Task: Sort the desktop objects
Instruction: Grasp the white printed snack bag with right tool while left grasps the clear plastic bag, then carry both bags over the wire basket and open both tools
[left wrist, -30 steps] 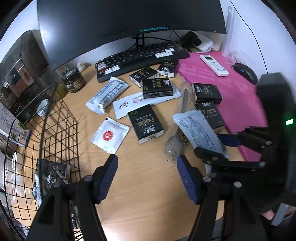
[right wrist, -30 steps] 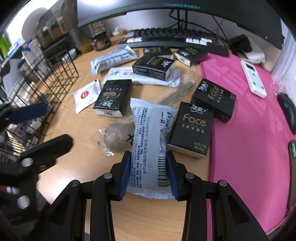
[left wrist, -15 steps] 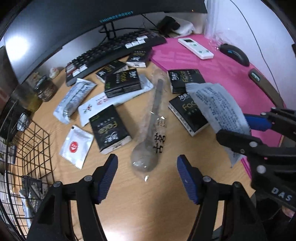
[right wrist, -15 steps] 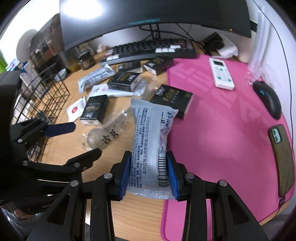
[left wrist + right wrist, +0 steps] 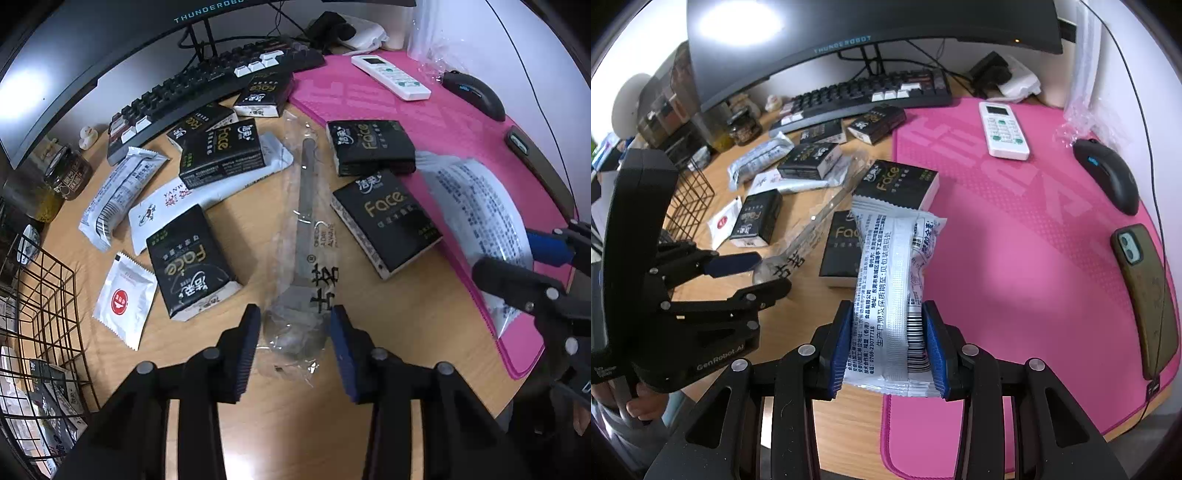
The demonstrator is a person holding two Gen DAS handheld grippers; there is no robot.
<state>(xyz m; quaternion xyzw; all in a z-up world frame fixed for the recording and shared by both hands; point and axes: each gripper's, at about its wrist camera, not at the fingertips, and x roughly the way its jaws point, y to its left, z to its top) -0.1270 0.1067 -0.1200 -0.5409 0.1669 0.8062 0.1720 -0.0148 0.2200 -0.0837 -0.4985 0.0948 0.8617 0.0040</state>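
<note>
1. Claws on both sides are busy over the wooden surface (image 5: 406,325).
2. The left claw (image 5: 295,341) points steeply down, its jaws closing around the bowl end of the clear-wrapped grey plastic spoon (image 5: 306,258). The blue pads (image 5: 249,347) flank the wrapper; whether they press it yet, I cannot tell.
3. That spoon lies flat on the surface, its handle running away toward the black keyboard (image 5: 207,88), between two black "Face" tissue packs (image 5: 192,262).
4. The right claw (image 5: 888,349) is clamped part-way on a white crinkled snack packet (image 5: 892,291), which is lifted clear above the edge of the pink desk mat (image 5: 1015,229).
5. At far left, a black wire basket (image 5: 44,295) with a few packs inside stands beside a small white sachet with a red mark (image 5: 123,299).
</note>
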